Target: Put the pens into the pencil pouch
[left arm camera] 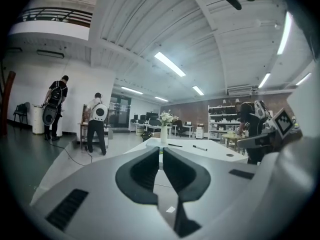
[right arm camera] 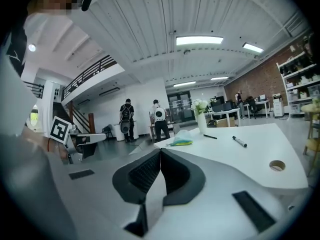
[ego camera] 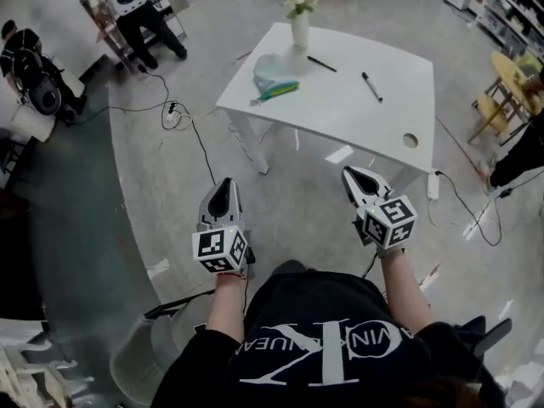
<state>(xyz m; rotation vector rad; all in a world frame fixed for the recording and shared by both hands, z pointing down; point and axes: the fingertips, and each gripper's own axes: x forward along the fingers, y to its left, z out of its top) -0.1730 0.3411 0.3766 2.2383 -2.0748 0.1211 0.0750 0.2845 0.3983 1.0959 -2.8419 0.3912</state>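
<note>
A white table stands ahead of me. On it lie a pale blue pencil pouch at the left and two black pens, one near the vase and one further right. The same pouch and pens show in the right gripper view. My left gripper and right gripper hang over the floor short of the table, both shut and empty. In the left gripper view the shut gripper points at the table.
A white vase with flowers stands at the table's far edge, and a round cable hole is near its right corner. Cables trail on the floor at the left. People work at the far left. A yellow stool stands right.
</note>
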